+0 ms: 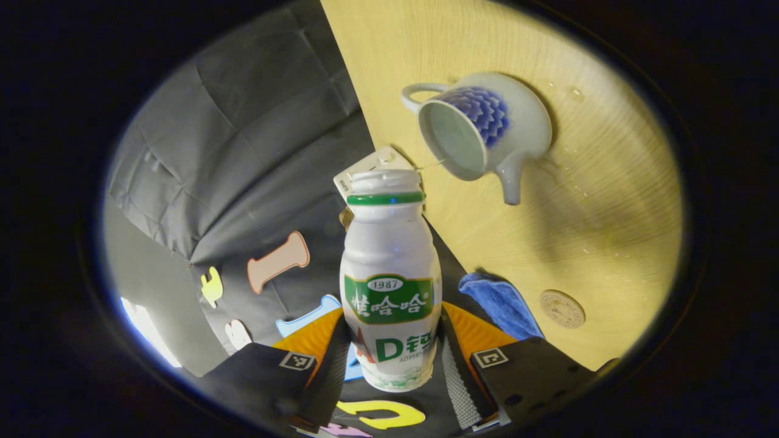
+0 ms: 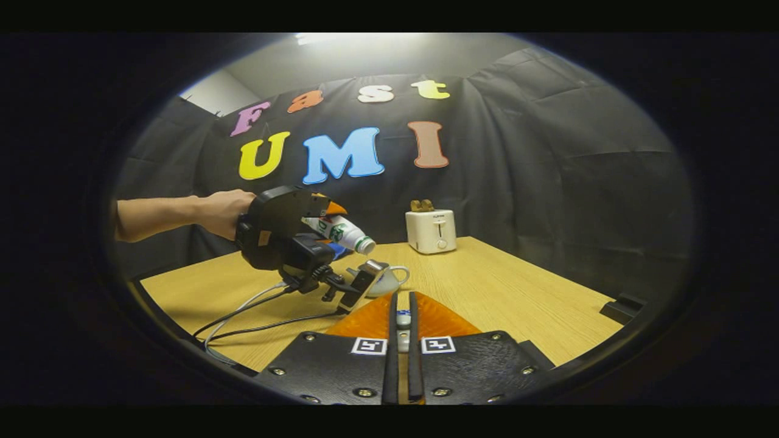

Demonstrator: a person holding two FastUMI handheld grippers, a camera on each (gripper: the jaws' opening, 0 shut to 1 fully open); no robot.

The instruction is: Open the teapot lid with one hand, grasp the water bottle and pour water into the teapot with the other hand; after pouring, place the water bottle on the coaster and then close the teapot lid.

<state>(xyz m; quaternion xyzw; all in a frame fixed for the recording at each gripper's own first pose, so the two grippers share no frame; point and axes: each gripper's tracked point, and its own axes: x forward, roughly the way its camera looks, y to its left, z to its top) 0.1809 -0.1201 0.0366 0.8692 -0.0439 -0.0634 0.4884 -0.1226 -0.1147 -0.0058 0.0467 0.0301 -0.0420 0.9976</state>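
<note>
The left gripper (image 1: 389,371) is clamped on the white plastic water bottle with the green-banded label (image 1: 390,286), cap off, mouth tipped toward the open white teapot with a blue petal pattern (image 1: 484,131) on the wooden table (image 1: 608,201). The label's "1987" is legible. A round coaster (image 1: 562,308) sits beside a blue cloth (image 1: 500,302), with bare tabletop around. The right gripper (image 2: 402,319) is pinched on a small pale thing, probably the teapot lid (image 2: 403,319). A white toaster (image 2: 431,231) stands at the far edge.
</note>
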